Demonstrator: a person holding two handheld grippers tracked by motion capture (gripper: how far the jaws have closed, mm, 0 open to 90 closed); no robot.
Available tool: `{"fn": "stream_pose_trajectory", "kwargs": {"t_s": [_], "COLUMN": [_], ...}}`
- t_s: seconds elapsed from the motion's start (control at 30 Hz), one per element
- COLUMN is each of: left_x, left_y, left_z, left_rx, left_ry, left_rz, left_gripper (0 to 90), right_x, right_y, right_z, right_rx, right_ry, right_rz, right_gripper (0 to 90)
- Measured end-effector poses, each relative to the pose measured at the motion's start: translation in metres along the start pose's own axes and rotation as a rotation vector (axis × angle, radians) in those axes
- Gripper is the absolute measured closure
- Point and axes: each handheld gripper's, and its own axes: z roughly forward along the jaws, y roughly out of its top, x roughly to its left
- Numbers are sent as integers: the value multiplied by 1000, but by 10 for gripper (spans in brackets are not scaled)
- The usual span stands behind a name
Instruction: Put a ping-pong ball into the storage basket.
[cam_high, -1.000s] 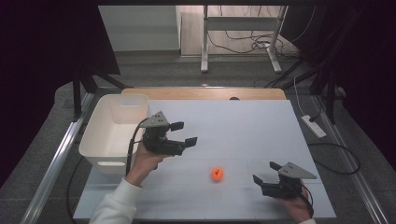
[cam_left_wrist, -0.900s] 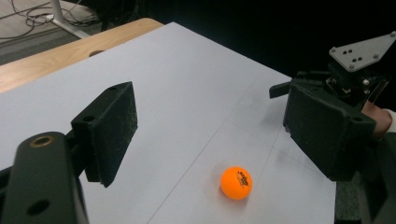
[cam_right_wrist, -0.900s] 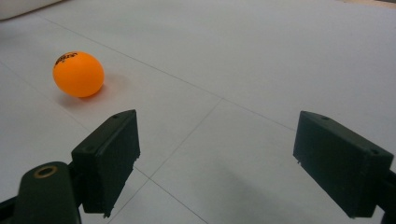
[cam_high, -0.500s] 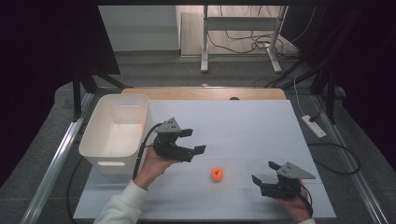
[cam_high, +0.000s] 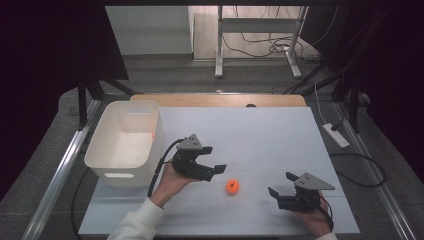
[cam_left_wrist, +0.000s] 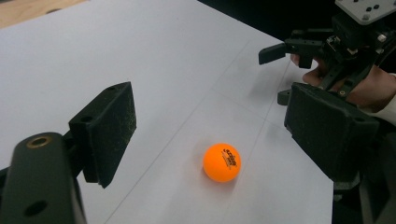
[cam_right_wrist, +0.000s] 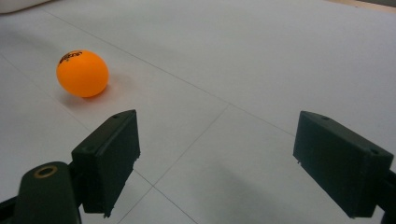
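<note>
Just ahead of the left gripper: an orange ping-pong ball.
Jaws wide apart, gripping nothing; right gripper likewise gapes empty.

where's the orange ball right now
In the high view the orange ball lies on the white table near its front edge, between the two tools: just right of the open left tool, with the right tool farther to its right.

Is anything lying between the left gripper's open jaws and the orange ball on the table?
Nothing visible does. The left gripper has its jaws open toward the orange ping-pong ball, with bare white table between them. The right gripper sits apart, beyond the ball.
</note>
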Motion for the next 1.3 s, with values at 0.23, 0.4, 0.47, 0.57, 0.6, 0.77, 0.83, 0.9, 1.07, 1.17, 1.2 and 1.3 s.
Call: {"fn": "stream_pose_trajectory", "kwargs": {"t_s": [0.23, 0.4, 0.47, 0.57, 0.6, 0.77, 0.83, 0.9, 1.07, 1.17, 1.2, 1.3], "left_x": [-3, -6, -7, -8, -9, -10, -11, -11, -10, -8, -9, -9], "left_y": [-4, -5, -6, -7, -7, -9, -11, -12, -14, -15, -15, -16], "left_z": [7, 13, 15, 18, 20, 27, 32, 33, 38, 41, 43, 46], "left_rx": [32, 53, 55, 68, 74, 99, 118, 127, 157, 168, 171, 181], "left_ry": [-6, -13, -15, -13, -13, -22, -26, -26, -31, -23, -20, -16], "left_rz": [4, 14, 11, 14, 17, 24, 23, 23, 21, 20, 21, 24], "left_gripper": [154, 140, 138, 136, 135, 127, 122, 121, 116, 114, 112, 107], "right_x": [-1, -1, -1, -1, -1, -1, -1, -1, 0, 1, 1, 0], "right_y": [-1, -1, -1, -2, -2, -2, -2, -2, -1, -1, -1, -1], "right_z": [0, -1, -1, -1, -1, 0, 0, 1, 3, 3, 3, 3], "right_rx": [4, 4, 5, 6, 5, 6, 8, 7, 11, 10, 10, 11], "right_ry": [-1, -5, -6, -7, -8, -9, -7, -5, -3, -8, -8, -11], "right_rz": [2, -3, -4, -4, -5, -5, -7, -5, -8, -10, -10, -9], "right_gripper": [146, 146, 146, 146, 146, 146, 146, 146, 146, 146, 146, 146]}}
